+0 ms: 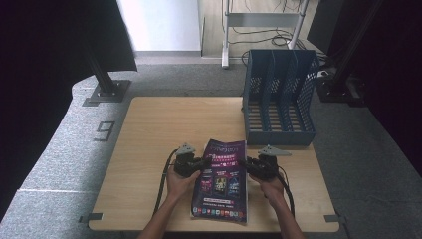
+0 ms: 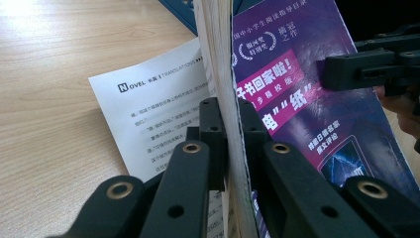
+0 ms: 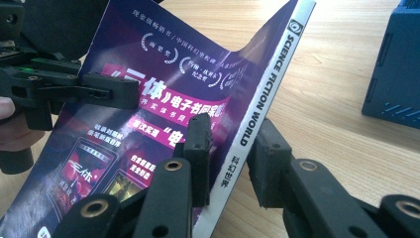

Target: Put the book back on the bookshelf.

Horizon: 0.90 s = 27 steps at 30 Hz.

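A purple-covered magazine (image 1: 224, 184) is at the front middle of the wooden table (image 1: 149, 139), between my two grippers. My left gripper (image 1: 203, 164) is shut on its open page edge. In the left gripper view the stack of pages (image 2: 218, 74) is pinched between the jaws of that gripper (image 2: 229, 124), and a white printed page (image 2: 158, 94) spreads out to the left. My right gripper (image 1: 245, 163) is shut on the white spine (image 3: 270, 84), one pad on the cover and the other behind it, as the right gripper view (image 3: 230, 144) shows. The cover bows upward there.
A blue slotted file rack (image 1: 280, 97) stands at the table's back right, just beyond the magazine's far end. Bare tabletop lies to the left and behind. Black stands and grey carpet surround the table.
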{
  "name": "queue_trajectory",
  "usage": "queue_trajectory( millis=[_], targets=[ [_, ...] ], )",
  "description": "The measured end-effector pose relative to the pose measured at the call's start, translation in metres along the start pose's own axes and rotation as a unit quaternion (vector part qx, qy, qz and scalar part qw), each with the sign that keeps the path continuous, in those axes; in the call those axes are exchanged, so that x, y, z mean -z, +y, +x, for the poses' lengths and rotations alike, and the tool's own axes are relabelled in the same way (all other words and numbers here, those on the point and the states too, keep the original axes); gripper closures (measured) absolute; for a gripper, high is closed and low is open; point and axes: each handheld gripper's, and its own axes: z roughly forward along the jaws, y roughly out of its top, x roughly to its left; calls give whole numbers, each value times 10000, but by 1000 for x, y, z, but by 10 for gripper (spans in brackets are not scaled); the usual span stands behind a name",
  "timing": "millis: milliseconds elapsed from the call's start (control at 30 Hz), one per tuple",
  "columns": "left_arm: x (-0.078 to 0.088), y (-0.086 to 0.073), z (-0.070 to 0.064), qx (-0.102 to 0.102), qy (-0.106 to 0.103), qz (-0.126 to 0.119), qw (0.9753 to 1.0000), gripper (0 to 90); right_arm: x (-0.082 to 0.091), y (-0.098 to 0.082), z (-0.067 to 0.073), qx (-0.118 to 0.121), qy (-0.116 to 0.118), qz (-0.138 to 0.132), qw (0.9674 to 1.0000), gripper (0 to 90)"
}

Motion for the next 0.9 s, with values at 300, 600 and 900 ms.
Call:
queue_trajectory(
  millis=[300,600,900],
  targets=[
    [1,1,3,112,-119,-38,9999,852,3,1,2,67,0,-76,9999,716],
    [5,10,-2,14,-114,-119,9999,853,10,6,10,230,-47,-246,9994,721],
    [7,14,-5,-31,-116,-172,9998,853,16,9,12,391,-80,-383,9985,723]
  ],
)
